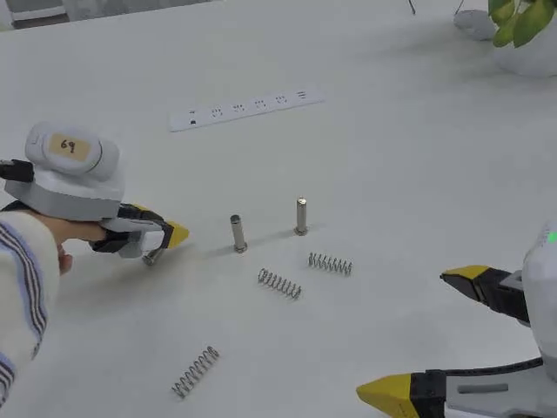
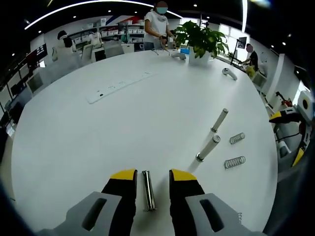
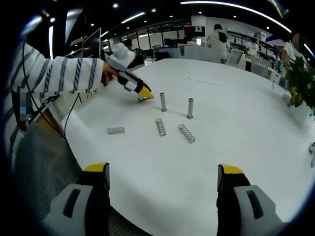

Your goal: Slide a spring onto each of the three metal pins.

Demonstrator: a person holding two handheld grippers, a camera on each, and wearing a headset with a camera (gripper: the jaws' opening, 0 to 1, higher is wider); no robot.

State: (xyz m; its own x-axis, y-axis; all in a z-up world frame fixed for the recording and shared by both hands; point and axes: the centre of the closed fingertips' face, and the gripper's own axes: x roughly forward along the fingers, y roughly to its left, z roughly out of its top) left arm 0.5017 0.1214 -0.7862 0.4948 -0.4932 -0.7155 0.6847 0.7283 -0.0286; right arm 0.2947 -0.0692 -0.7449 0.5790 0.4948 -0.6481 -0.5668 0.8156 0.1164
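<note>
We are straddling a lying metal pin [image 2: 147, 192] with the left gripper [image 2: 153, 175], jaws parted, gaps either side; the right gripper [image 3: 163, 169] is gaping, well apart.

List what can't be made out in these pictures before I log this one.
- Head view: the third pin is mostly hidden under the left gripper; only one end shows.
- Left gripper view: the jaws flank that pin, but contact is unclear.
- Head view: the right gripper is cut off by the frame edges.
- Head view: power strip markings are too small to read.
</note>
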